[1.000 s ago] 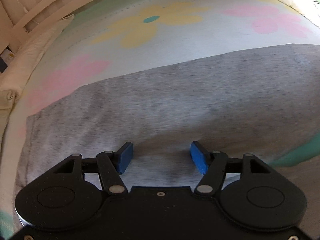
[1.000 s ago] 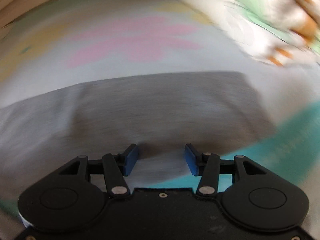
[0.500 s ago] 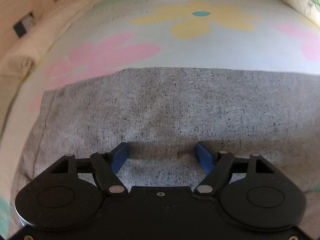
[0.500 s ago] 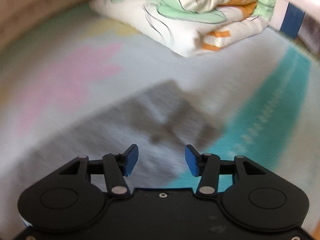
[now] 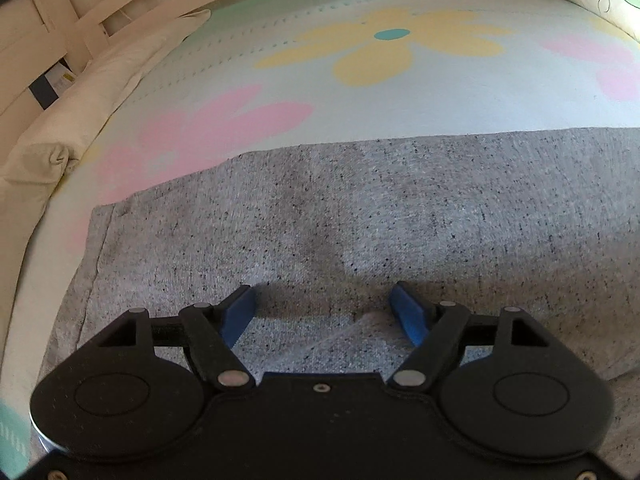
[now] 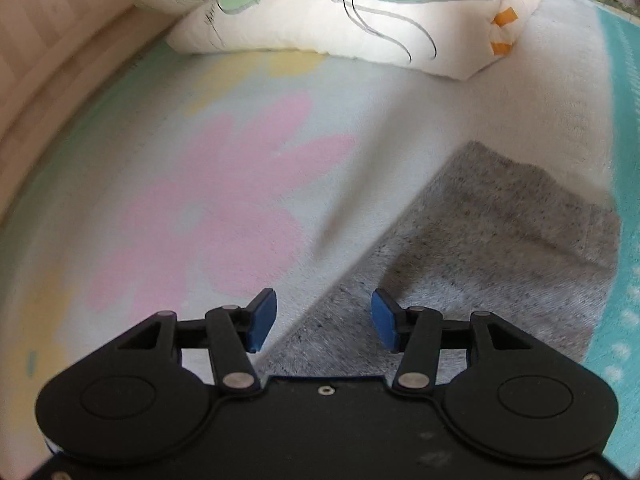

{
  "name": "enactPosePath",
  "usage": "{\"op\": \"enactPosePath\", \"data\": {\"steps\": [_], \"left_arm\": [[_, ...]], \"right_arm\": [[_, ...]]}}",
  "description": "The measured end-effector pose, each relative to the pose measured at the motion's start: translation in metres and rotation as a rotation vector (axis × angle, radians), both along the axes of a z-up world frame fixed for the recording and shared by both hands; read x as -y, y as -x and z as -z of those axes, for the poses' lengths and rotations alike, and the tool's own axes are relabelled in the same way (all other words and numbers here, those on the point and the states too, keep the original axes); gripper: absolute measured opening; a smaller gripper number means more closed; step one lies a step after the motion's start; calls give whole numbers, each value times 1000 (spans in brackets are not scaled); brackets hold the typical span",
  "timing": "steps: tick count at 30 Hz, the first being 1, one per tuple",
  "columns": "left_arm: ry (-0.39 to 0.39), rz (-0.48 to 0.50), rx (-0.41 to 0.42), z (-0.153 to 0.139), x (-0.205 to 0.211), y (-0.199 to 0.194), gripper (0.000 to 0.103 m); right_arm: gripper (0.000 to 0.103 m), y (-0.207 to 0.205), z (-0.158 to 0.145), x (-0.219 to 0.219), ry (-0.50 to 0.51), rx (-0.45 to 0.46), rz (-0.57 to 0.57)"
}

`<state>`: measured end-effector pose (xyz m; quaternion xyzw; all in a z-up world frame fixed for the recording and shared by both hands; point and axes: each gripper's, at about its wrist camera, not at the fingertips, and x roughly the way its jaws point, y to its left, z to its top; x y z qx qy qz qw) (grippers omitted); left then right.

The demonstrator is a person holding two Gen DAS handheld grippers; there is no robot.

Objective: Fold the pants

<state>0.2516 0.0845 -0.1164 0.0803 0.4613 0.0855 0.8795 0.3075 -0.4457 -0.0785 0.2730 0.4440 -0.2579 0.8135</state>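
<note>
Grey speckled pants lie flat and folded on a flower-print bed sheet. In the left wrist view my left gripper hovers over the near part of the cloth, its blue pads wide apart and nothing between them. A small raised fold sits by its right pad. In the right wrist view the pants show one end with a corner at the upper right. My right gripper is open above the long edge of the cloth, left pad over the sheet, right pad over the grey fabric.
A folded white duvet with green and orange print lies at the far side of the bed. A cream pillow and a slatted wooden bed frame run along the left. A teal band borders the sheet on the right.
The left gripper's pads have spread wider and it has shifted slightly along the pants. The right gripper has rolled and swung across to the pants' end edge, bringing the duvet into view.
</note>
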Motion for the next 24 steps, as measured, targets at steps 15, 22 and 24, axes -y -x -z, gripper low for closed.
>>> {"op": "enactPosePath", "data": {"steps": [15, 22, 24], "left_arm": [[119, 33, 3, -19, -19, 2, 64], [180, 23, 81, -66, -36, -12, 64], [206, 14, 81, -74, -39, -24, 65]], "right_arm": [[6, 44, -25, -16, 36, -118, -237], [6, 89, -37, -18, 24, -86, -288], [6, 96, -39, -22, 39, -79, -299]]}}
